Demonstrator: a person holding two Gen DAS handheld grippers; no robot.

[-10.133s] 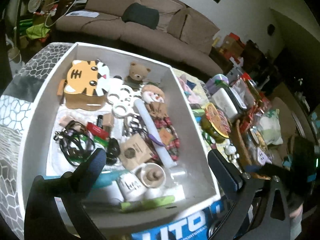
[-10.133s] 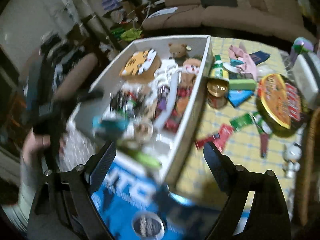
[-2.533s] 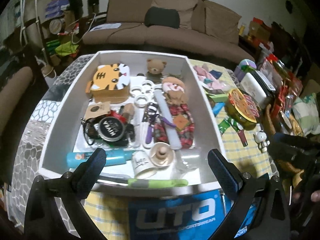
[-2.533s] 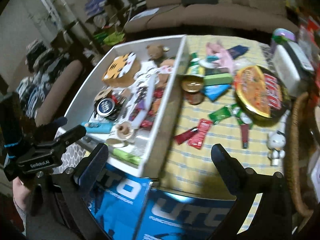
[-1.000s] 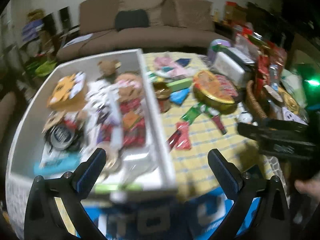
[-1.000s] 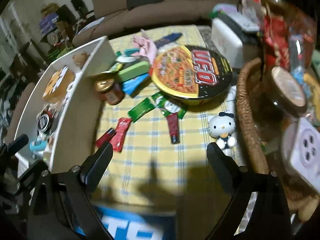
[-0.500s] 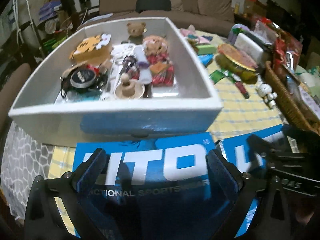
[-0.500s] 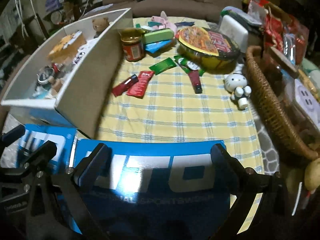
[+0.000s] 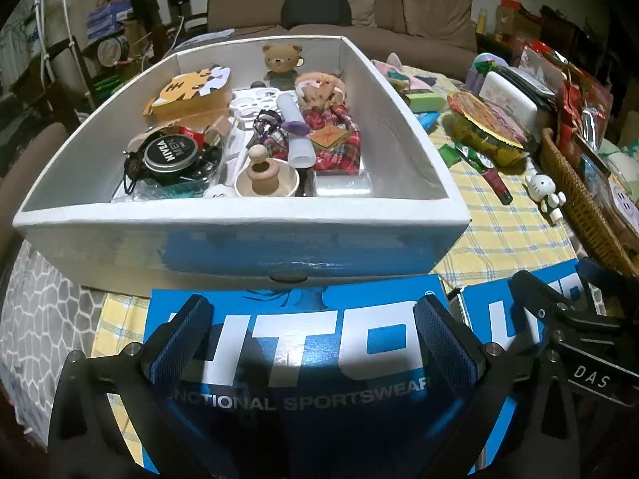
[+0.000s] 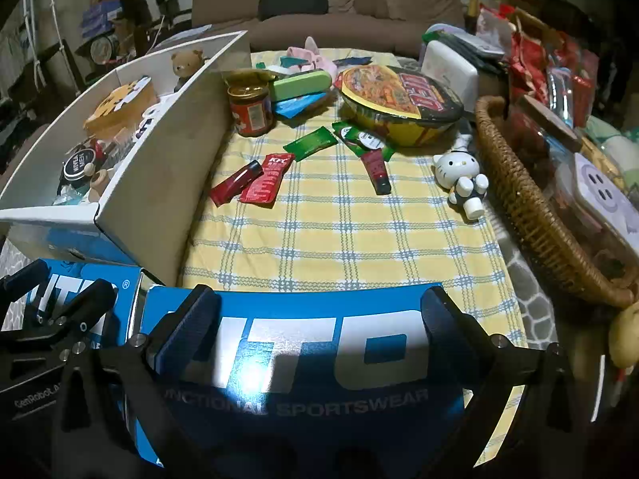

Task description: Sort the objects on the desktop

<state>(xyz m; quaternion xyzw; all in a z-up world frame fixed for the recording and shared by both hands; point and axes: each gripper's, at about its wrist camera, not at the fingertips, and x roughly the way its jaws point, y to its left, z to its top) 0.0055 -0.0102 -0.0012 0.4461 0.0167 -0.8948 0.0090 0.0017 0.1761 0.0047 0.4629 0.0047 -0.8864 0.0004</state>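
Note:
A white box on the table holds several small things: a black tin, a tiger-face box, a small bear, a wooden knob in a cup. My left gripper stands open low over a blue printed box in front of it. My right gripper is also open, over a second blue box. On the yellow checked cloth lie red sauce packets, green sachets, a red tube, a jar, a noodle bowl and a white cat figure.
A wicker basket full of packets stands along the right edge of the table. A white case and snack bags sit at the back right. A brown sofa is behind the table. The other gripper shows at the left wrist view's right edge.
Both grippers have come down and back toward the table's near edge, level over the blue boxes. One second ago both pointed at the cloth and the loose items on it. Nothing was picked up.

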